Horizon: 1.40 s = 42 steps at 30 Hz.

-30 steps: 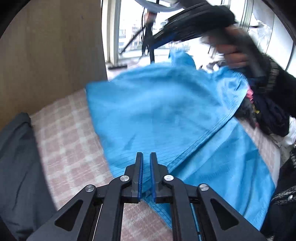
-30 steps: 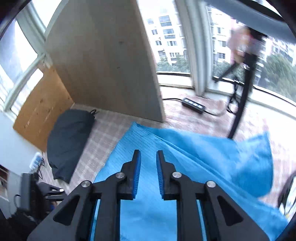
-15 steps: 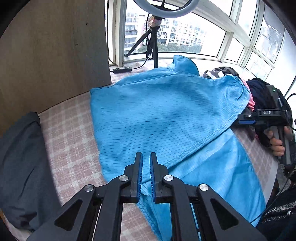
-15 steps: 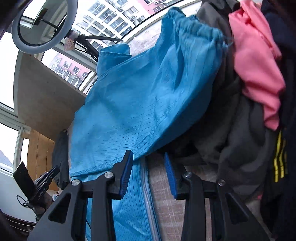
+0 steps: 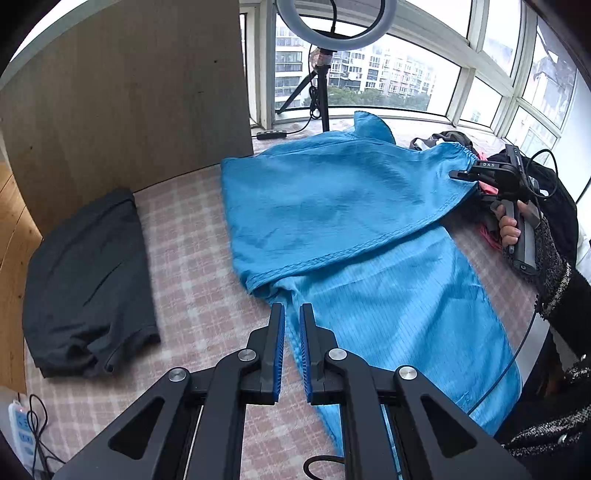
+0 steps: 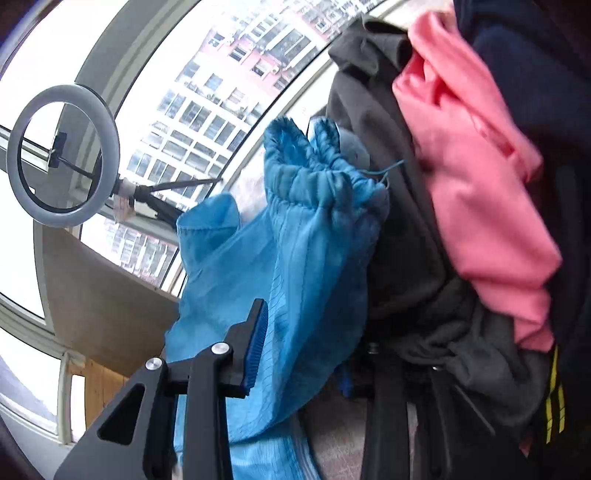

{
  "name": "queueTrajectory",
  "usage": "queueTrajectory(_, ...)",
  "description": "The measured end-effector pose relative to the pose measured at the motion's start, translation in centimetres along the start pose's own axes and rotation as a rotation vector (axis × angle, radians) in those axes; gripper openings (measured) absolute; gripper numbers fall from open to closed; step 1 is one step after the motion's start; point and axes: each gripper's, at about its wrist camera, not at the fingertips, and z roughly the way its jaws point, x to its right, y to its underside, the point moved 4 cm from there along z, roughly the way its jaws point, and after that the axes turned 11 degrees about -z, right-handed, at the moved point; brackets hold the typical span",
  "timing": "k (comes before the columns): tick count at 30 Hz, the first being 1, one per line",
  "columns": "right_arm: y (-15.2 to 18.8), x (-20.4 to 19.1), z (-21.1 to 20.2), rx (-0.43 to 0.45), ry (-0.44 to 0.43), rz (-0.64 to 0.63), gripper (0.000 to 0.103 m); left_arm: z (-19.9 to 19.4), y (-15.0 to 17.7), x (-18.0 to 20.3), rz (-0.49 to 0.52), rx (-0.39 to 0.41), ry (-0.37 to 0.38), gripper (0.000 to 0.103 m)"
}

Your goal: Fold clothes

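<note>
Left gripper hovers w/ jaws slightly apart over the near hem of the blue garment, not pinching it. Garment's spread on the checked bed. Far right, right gripper is spread wide around its sleeve cuff, next to the clothes pile.

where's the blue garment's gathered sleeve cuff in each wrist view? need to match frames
Left wrist: the gathered cuff sits at upper right, at the far end of the blue garment, right by the tip of the right gripper.
Right wrist: the cuff is at centre, above the gripper's fingers, against the dark and pink clothes pile.
Shared landmark: the ring light by the window.
</note>
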Motion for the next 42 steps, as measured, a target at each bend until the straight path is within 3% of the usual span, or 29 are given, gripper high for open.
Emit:
queueTrajectory(1,-0.3,-0.5,0.0,0.021,0.050,-0.037,0.008,-0.3,0.3,-0.4,-0.012,0.004,-0.002,0.008)
queueTrajectory(3,-0.8,-2.6,-0.1,0.049,0.117,-0.142,0.007,-0.9,1.0,-1.0,-0.026,0.011,-0.003,0.008)
queueTrajectory(8,-0.1,-12.8,-0.9,0.135,0.139,-0.553,0.006,-2.2,2.5,-2.4,-0.036,0.017,-0.004,0.008)
queueTrajectory(12,4.6,-20.8,2.8,0.031,0.151,-0.944,0.007,-2.9,3.3,-3.7,-0.055,0.021,0.004,0.008)
queueTrajectory(14,6.9,-21.8,5.3,-0.044,0.228,-1.084,0.007,-3.0,3.7,-4.2,-0.057,0.019,0.005,0.008)
queueTrajectory(16,7.8,-21.3,6.1,-0.053,0.342,-1.174,0.006,-2.9,4.0,-4.7,-0.053,0.009,-0.002,0.008)
queueTrajectory(19,6.5,-18.8,4.6,-0.095,0.331,-1.032,0.006,-2.7,4.3,-4.9,-0.034,-0.008,0.010,0.008)
queueTrajectory(22,6.0,-16.3,2.0,-0.181,0.268,-0.931,0.019,-2.5,4.1,-5.0,-0.016,-0.010,0.020,0.008)
queueTrajectory(25,6.1,-14.2,-1.9,-0.205,0.160,-0.867,0.036,-2.2,3.4,-4.7,-0.014,-0.007,0.053,0.008)
queueTrajectory(27,5.7,-12.9,-3.8,-0.210,0.096,-0.784,0.037,-1.4,2.6,-4.0,-0.019,-0.016,0.087,0.008)
queueTrajectory(30,4.6,-10.3,-5.0,-0.193,0.114,-0.671,0.037,0.2,1.4,-1.6,0.033,-0.021,0.122,0.008)
queueTrajectory(34,5.1,-11.2,-2.0,-0.202,0.215,-0.845,0.042,1.5,0.0,2.7,0.117,-0.020,0.168,0.008)
queueTrajectory(36,5.9,-12.3,0.2,-0.238,0.223,-0.929,0.041,1.7,-0.6,4.3,0.133,-0.011,0.183,0.008)
queueTrajectory(38,6.2,-12.8,2.8,-0.242,0.343,-1.035,0.038,1.7,-1.3,5.4,0.132,0.003,0.187,0.008)
queueTrajectory(39,5.9,-12.6,4.0,-0.247,0.409,-1.063,0.030,1.9,-1.7,5.9,0.130,0.010,0.188,0.008)
queueTrajectory(40,5.2,-12.2,4.7,-0.263,0.421,-1.049,0.007,2.4,-2.3,6.4,0.121,0.015,0.183,0.008)
queueTrajectory(42,3.0,-11.3,4.5,-0.274,0.392,-0.984,0.008,3.4,-3.6,7.4,0.104,0.027,0.174,0.009)
